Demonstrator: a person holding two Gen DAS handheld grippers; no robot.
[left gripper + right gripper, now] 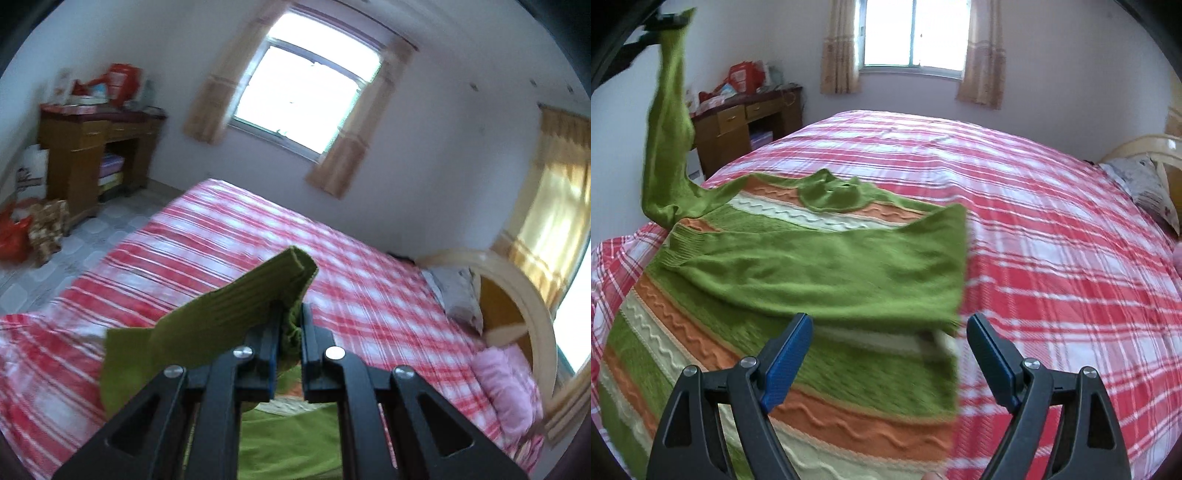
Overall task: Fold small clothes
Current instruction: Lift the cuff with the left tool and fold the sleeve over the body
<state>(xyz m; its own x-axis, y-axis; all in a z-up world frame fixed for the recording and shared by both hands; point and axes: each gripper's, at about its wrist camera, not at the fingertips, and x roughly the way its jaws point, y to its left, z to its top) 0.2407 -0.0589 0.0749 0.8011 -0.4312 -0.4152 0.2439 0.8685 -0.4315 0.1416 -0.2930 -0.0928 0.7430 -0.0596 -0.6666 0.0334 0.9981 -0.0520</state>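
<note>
A small green sweater [812, 280] with orange and cream wavy stripes lies on the red plaid bed [1052, 240]. One sleeve is folded flat across its body. The other sleeve [666, 122] is lifted high at the left, its ribbed cuff [258, 291] pinched in my left gripper [290, 325], which is shut on it. That gripper [670, 20] shows at the top left of the right wrist view. My right gripper [890, 332] hovers open just above the sweater's right edge, with nothing between its fingers.
A wooden desk [746, 125] with red bags on top stands by the far wall at the left. Bags [22, 232] sit on the tiled floor beside it. A pillow [1145, 188] and curved headboard [517, 295] lie at the right, with a pink bundle [506, 387] nearby.
</note>
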